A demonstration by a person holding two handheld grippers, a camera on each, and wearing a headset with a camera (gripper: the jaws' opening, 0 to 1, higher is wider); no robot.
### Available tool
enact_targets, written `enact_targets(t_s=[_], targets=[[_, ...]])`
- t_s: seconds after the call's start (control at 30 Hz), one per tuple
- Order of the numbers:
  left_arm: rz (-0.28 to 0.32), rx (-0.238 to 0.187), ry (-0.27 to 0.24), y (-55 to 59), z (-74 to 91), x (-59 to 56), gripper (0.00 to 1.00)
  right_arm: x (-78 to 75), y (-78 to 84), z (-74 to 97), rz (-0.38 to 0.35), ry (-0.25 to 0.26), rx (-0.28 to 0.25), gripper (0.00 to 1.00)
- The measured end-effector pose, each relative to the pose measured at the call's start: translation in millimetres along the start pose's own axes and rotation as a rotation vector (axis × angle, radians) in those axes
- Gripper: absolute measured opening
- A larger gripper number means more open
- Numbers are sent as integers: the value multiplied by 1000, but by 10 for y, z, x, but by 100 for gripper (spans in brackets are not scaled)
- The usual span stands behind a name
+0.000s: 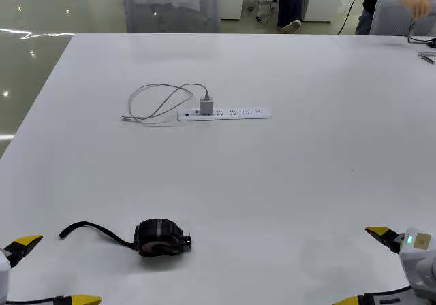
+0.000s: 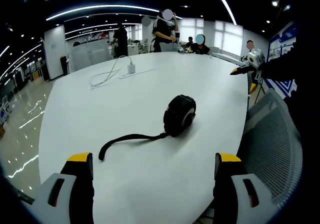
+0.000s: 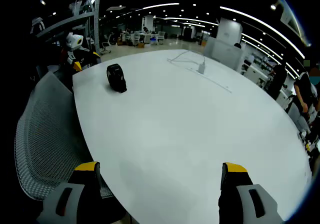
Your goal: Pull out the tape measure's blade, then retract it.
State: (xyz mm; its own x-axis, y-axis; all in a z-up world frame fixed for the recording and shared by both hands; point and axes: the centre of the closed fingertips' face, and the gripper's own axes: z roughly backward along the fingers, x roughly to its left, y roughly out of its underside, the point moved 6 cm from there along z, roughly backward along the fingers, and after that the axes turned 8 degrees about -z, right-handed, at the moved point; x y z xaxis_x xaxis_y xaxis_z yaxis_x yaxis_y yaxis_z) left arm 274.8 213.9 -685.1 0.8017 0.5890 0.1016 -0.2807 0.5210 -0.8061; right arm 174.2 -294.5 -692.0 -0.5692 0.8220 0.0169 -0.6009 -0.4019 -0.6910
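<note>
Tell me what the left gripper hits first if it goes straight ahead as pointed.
Probably the black strap trailing from the tape measure, then its case, if the left gripper travels low enough; its height is unclear.

Holds the left gripper [image 1: 54, 271] low at 7 o'clock in the head view, jaws spread wide and empty, yellow tips turned inward toward 3 o'clock. Holds the right gripper [image 1: 364, 267] low at 5 o'clock, jaws just as wide and empty, tips turned toward 9 o'clock. Sees each in the other's gripper view, at 2 o'clock and 10 o'clock.
</note>
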Motion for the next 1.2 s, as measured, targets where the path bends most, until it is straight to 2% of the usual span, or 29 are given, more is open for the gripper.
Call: enact_targets(t_s=[0.13, 0.27, 0.3, 0.5, 0.77, 0.9, 1.07, 1.2], targets=[[21, 2, 16, 7, 28, 22, 99, -38, -44, -10, 4, 4, -5, 99], [17, 5, 22, 28, 36, 15, 99, -58, -9, -87, 5, -8, 3, 99], [3, 24, 19, 56, 41, 16, 99, -58, 4, -109, 5, -13, 10, 99], [19, 6, 26, 56, 34, 6, 99, -85, 27, -151, 11, -35, 5, 99], [2, 22, 35, 45, -11, 32, 99, -75, 45, -113, 11, -32, 5, 99], [-10, 14, 42, -2, -34, 53, 99, -72, 63, -94, 4, -29, 5, 99], [-51, 21, 75, -47, -73, 20, 99, -98, 92, -93, -15, -25, 17, 99], [-95, 45, 118, -65, -133, 2, 99, -86, 27, -133, 4, -37, 26, 99]])
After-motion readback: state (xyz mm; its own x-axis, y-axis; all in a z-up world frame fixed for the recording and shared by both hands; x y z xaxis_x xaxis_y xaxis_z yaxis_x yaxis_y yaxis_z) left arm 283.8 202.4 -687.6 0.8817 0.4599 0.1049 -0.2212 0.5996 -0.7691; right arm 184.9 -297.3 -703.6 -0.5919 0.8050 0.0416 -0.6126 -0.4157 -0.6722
